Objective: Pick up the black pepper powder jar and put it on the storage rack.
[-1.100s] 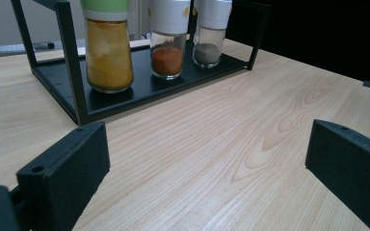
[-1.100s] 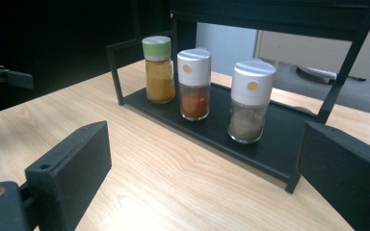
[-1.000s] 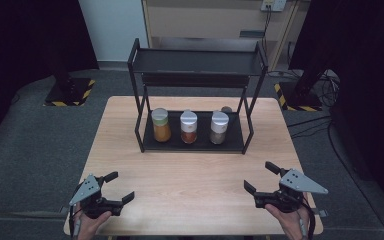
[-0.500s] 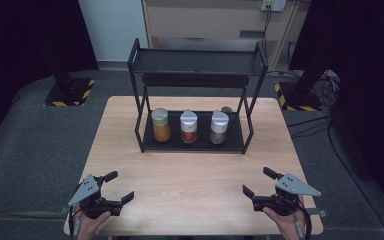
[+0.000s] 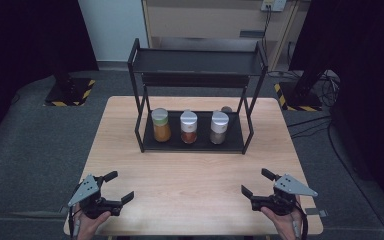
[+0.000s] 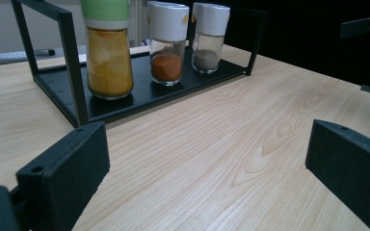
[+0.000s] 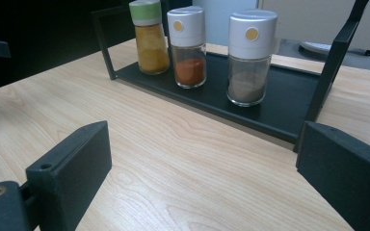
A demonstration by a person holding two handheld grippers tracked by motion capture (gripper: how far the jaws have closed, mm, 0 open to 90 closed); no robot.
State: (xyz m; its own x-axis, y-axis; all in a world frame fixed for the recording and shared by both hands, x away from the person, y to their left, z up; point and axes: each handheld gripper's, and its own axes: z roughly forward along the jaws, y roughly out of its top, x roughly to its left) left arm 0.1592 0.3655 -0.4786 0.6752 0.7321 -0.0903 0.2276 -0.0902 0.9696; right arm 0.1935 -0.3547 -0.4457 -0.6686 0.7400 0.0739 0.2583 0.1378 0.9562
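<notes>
Three spice jars stand in a row on the bottom tray of a black rack (image 5: pixel 195 145) at the far middle of the table (image 5: pixel 190 180). The jar with the green lid (image 5: pixel 160 125) holds yellow powder and is on the left. The jar with red powder (image 5: pixel 188 127) is in the middle. The jar with grey powder (image 5: pixel 219 127) is on the right. The top shelf of the rack has nothing on it.

The left hand-held gripper (image 5: pixel 115 187) sits low at the near left corner of the table. Its jaws are wide apart and hold nothing. The right hand-held gripper (image 5: pixel 257 184) sits at the near right corner. Its jaws are wide apart too, and nothing is between them. Both point toward the rack and are well apart from the jars.

I think the work is just at its start: getting ready to reach for a jar. No jar is touched yet. The next move would be to go forward over the table to one jar, slip the open jaws around its glass body under the lid, and squeeze softly. The rack's posts are close to the jars on the left and right, so the jaws must not bump them.
</notes>
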